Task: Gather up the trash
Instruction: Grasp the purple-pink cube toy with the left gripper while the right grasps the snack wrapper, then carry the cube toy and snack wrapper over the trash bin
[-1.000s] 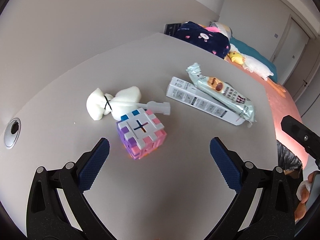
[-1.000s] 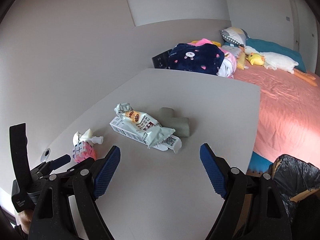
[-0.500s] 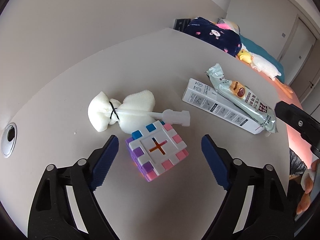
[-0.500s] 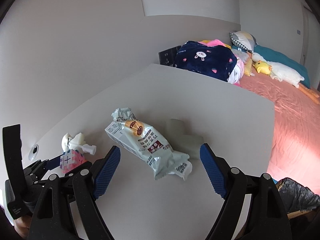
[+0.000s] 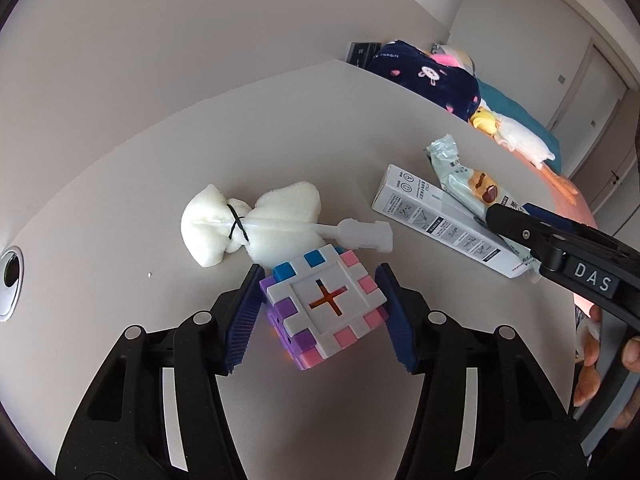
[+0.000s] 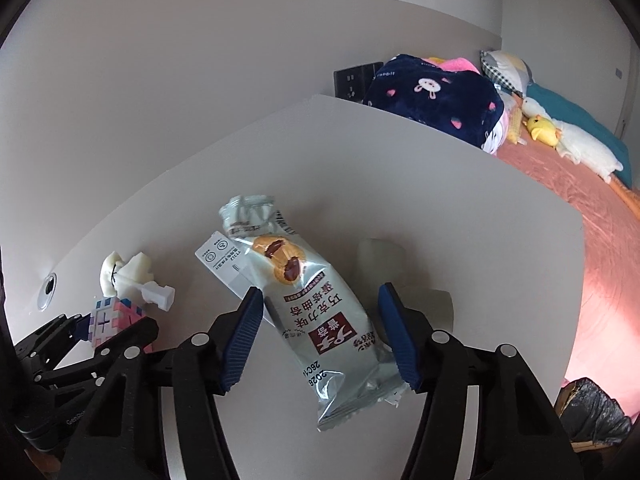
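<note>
The left gripper (image 5: 320, 312) is set around the puzzle cube (image 5: 326, 308), a pink, purple, white and blue block with an orange cross slot on top. Both blue pads sit right at the cube's sides; contact is seen on the left pad, the right pad looks touching or nearly so, so a firm grasp cannot be told. The cube rests on the grey table (image 5: 160, 184).

Taking the cube as landmark: just behind it, touching or nearly, lies a white sponge brush (image 5: 256, 226) tied with a black band, its clear plastic handle pointing right. To the right of the cube lies a white carton box (image 5: 432, 220), flat on the table. On top of that box, further right, a pale green snack wrapper (image 6: 316, 320) is laid lengthwise, with a cookie picture and red label.

The right gripper (image 6: 320, 336) is placed over the wrapper's near half, fingers spread on both sides. The left pad is beside the wrapper edge, the right pad is beside its other edge; the jaws are not clamped, gaps are visible. In the left wrist view the black body of the right gripper is seen reaching across the box end.

Beyond the wrapper, right of the cube, a grey T-shaped pipe piece (image 6: 404, 280) lies on the table. Far left of the cube a round cable hole (image 5: 10, 280) is set in the table. A black trash bag (image 6: 592, 412) is seen below the table edge, far right of the cube. A bed with pink sheet (image 6: 580, 184) and plush toys is behind
</note>
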The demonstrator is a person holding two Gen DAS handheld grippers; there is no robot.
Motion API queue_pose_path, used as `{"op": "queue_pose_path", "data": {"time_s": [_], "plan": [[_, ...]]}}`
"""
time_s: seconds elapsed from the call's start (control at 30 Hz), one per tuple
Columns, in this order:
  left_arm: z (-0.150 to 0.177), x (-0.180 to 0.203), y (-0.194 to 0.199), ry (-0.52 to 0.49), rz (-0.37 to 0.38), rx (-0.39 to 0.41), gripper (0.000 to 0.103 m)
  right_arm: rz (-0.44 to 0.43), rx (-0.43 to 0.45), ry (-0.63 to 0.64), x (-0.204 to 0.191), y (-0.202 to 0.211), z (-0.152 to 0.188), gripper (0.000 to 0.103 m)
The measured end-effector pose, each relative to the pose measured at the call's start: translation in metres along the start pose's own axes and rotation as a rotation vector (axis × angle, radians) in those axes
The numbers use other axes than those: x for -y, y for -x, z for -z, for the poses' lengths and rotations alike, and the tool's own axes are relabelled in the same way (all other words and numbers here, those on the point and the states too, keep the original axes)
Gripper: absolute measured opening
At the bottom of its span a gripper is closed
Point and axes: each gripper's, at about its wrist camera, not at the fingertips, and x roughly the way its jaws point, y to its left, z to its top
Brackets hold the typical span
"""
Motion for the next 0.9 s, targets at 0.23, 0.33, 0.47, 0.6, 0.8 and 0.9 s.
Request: {"op": "queue_pose_path", "data": {"time_s": [0.23,0.33,0.47,0.6,0.8,0.9], "plan": [[-0.001,-0.001,0.0,-0.002,0.002,-0.003,0.056,-0.014,0.002,0.049,-0.007,0.003,0.002,0.025],[-0.003,-0.003,0.006,0.013,0.008,0.014,0.056,-0.032,0.019,0.047,-0.009,0.009,0.004,0.016],[-0.005,-0.006,0.016,0.034,0.038,0.056,0.055,-0.055,0.034,0.024,-0.01,0.017,0.006,0.014],[-0.005,-0.008,0.021,0.051,0.066,0.069,0.055,-0.069,0.045,0.001,-0.01,0.026,0.008,0.014],[-0.005,0.0,0.027,0.026,0.053,0.081,0.055,-0.082,0.071,-0.021,-0.01,0.041,0.009,0.014],[-0.005,0.005,0.031,0.015,0.051,0.088,0.055,-0.088,0.08,-0.029,-0.009,0.047,0.011,0.014]]}}
